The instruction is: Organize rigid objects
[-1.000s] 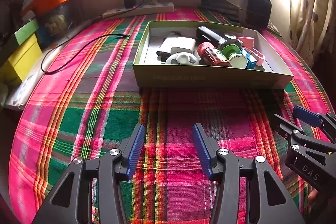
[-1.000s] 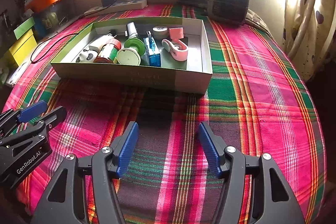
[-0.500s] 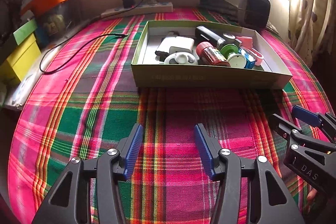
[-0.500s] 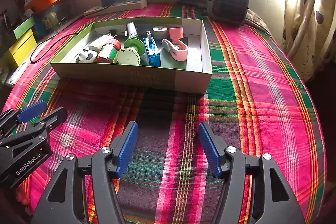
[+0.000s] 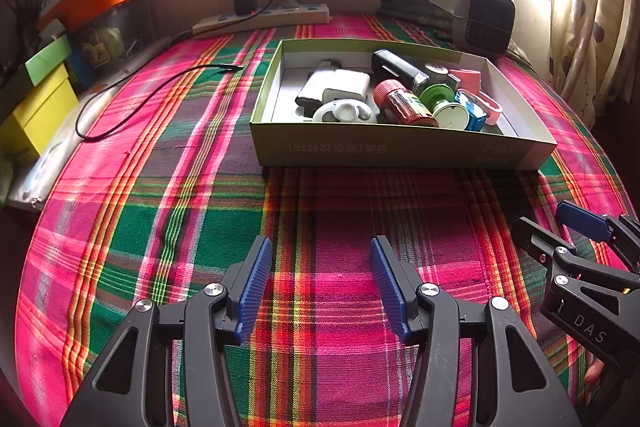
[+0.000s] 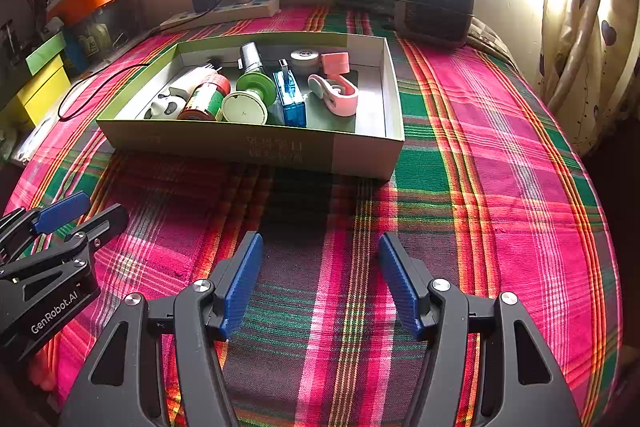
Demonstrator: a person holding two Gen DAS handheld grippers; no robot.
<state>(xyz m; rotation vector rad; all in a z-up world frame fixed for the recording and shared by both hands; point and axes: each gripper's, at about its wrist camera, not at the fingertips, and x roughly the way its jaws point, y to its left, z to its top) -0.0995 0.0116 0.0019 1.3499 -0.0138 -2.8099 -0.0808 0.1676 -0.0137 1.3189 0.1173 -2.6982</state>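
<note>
Both the left hand-held gripper (image 5: 320, 291) and the right hand-held gripper (image 6: 320, 279) hover with jaws apart, empty, above the plaid cloth (image 5: 168, 219), near the filled box (image 5: 400, 151).

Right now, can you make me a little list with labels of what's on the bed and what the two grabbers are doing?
surface: plaid cloth
container: open green box on the cloth
in box: red can, green spool, blue pack, pink clip, panda toy
behind box: small heater, power strip
left gripper: jaws open, just widened, nothing between
right gripper: jaws open, empty
</note>
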